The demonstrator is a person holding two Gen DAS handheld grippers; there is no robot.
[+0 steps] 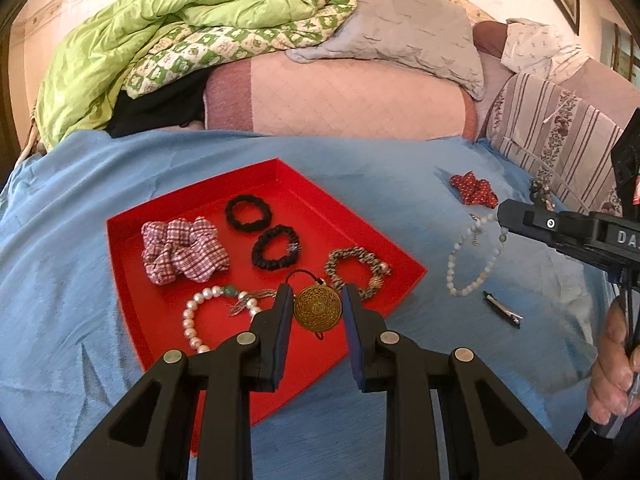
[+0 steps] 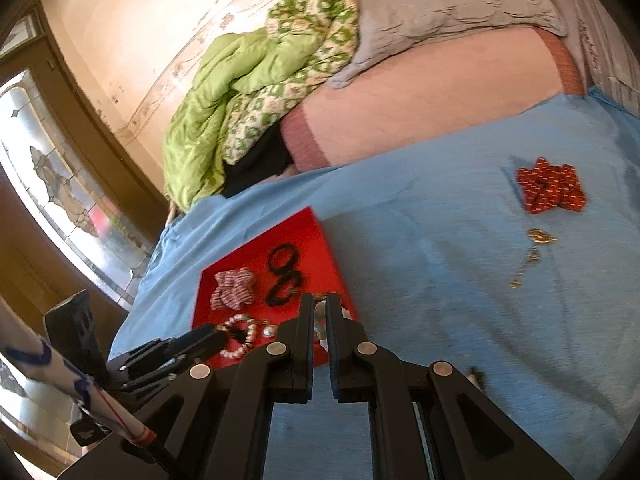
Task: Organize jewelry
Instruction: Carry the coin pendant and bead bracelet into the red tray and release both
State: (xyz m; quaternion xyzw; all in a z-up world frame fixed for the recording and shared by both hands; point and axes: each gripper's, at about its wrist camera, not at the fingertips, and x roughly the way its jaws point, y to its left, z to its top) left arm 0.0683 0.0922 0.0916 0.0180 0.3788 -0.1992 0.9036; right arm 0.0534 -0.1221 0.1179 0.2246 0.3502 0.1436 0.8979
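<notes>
Here, hovering over a red tray [image 1: 132, 236] of scrunchies and bracelets: left gripper [image 1: 318, 300] slightly apart around a brass pendant [image 1: 317, 309], right gripper [image 2: 320, 304] closed on a pale beaded bracelet [image 1: 474, 258].

A bed with a blue sheet [image 1: 360, 168] holds a red tray [image 1: 132, 224]. Right of the tray lie a red scrunchie [image 1: 474, 189], a pale bead bracelet [image 1: 474, 258] and a small clip [image 1: 503, 309]. A gold chain [image 2: 532, 254] lies near the scrunchie. Behind the tray sits a green quilt [image 1: 120, 52].
</notes>
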